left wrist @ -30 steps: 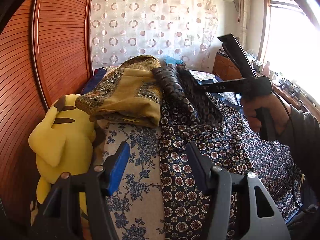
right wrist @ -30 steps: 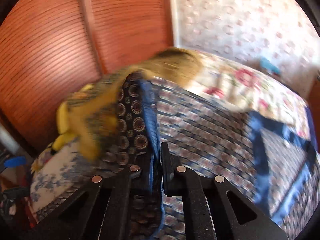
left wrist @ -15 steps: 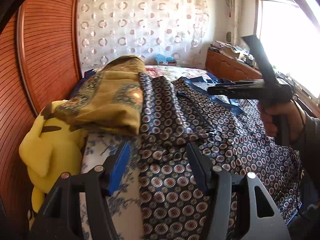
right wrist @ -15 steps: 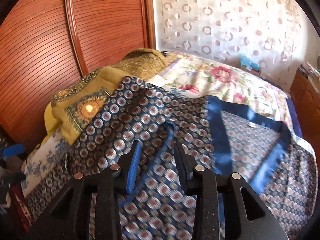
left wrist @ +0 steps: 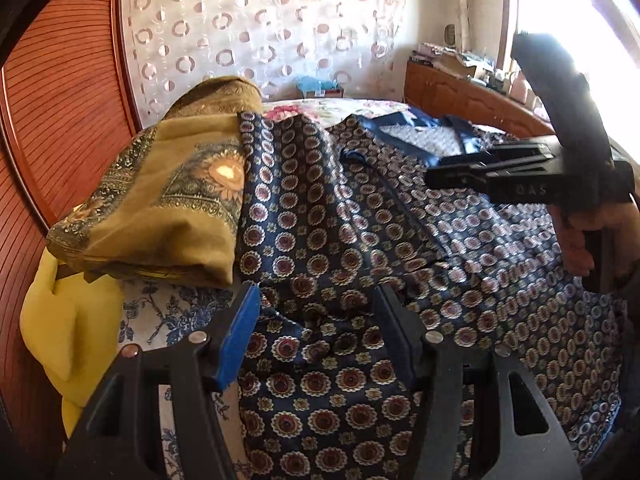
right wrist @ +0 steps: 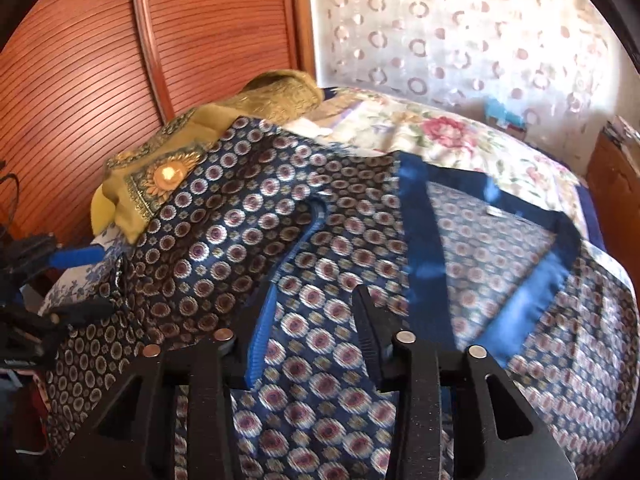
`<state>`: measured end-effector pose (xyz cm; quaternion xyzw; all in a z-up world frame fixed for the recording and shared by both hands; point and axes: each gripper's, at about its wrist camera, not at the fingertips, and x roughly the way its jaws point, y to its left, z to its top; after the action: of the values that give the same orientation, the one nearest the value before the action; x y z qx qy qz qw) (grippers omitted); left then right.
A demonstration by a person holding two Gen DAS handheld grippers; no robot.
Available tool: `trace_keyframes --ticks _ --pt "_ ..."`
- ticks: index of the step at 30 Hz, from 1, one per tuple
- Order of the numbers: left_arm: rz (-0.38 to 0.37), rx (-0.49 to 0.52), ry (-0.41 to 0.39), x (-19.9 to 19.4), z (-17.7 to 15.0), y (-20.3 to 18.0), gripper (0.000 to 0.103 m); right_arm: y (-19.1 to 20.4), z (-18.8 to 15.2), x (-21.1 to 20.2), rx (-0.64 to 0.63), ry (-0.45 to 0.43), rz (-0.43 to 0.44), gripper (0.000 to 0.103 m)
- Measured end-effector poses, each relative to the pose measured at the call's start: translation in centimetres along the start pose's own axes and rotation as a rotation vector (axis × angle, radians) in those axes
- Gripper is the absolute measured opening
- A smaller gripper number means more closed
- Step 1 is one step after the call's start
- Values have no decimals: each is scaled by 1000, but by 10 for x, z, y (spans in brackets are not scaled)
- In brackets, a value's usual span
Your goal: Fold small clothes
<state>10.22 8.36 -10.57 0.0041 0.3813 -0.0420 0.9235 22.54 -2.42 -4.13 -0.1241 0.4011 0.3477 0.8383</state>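
Observation:
A navy garment [left wrist: 360, 240] printed with round medallions and edged in blue trim [right wrist: 416, 216] lies spread over the bed. One sleeve with a blue cuff [right wrist: 316, 210] is folded across its body. My left gripper [left wrist: 316, 320] is open just above the garment's near edge, with nothing pinched between its blue pads [left wrist: 236, 340]. My right gripper [right wrist: 316, 300] is open over the garment's middle; cloth lies under the jaws but the pads do not press on it. In the left wrist view the right gripper [left wrist: 436, 180] reaches in from the right, held by a hand [left wrist: 576, 240].
A folded olive-gold cloth [left wrist: 160, 200] sits at the garment's left, partly under it. A yellow plush toy [left wrist: 60, 328] is wedged against the ribbed wooden door [left wrist: 60, 100]. Floral bedding [right wrist: 440, 132] lies beyond, with a curtain [left wrist: 260, 32] and a wooden cabinet [left wrist: 448, 88] behind.
The right gripper has let go of the garment fold and opened; the sleeve now lies flat on the garment. The left gripper has moved in over the garment's edge.

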Motion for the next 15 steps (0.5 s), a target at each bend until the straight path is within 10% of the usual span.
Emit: trace_keyframes --ticks 9,15 --pt "5 -14 -13 -12 -12 5 58 8 29 58 -7 73 14 34" --pt "-5 -22 -31 -22 -14 6 58 7 32 71 -11 84 -8 9"
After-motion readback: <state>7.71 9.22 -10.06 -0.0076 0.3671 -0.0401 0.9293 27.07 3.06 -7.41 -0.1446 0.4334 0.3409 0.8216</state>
